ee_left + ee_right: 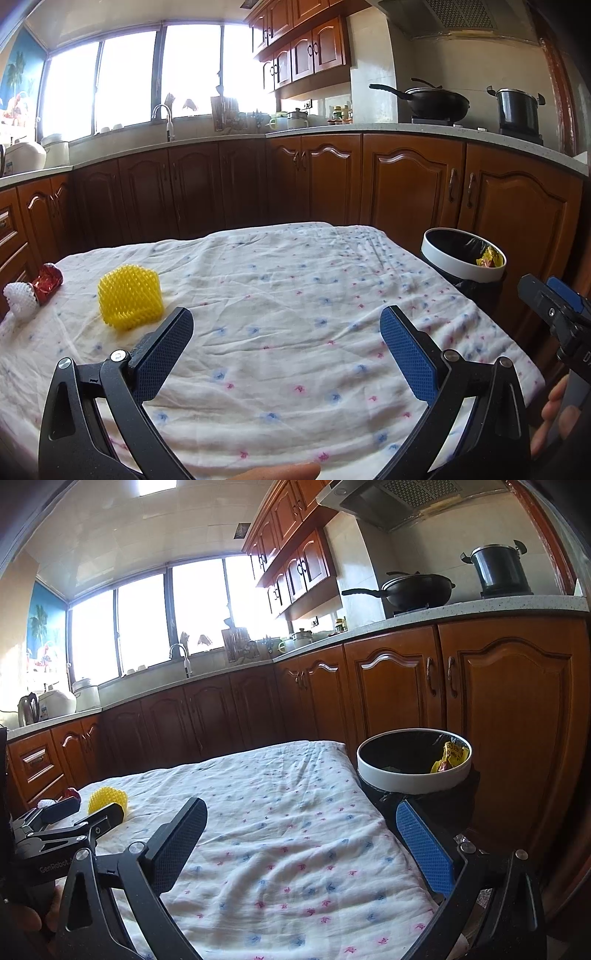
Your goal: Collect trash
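A yellow foam net sleeve [129, 297] lies on the cloth-covered table [295, 295], left of centre; it also shows in the right wrist view [107, 799]. A white foam net [20, 299] and a red wrapper [48, 282] lie at the table's far left edge. A white-rimmed trash bin [463, 254] with a black liner stands off the table's right side and holds a yellow wrapper [452, 757]. My left gripper [286, 332] is open and empty, just right of the yellow sleeve. My right gripper [301, 823] is open and empty near the bin [413, 771].
Wooden kitchen cabinets [406, 181] and a counter run behind the table. A wok [432, 99] and a pot [517, 107] sit on the stove. A sink tap [164, 118] stands under the window. The right gripper's body [557, 314] shows at the table's right edge.
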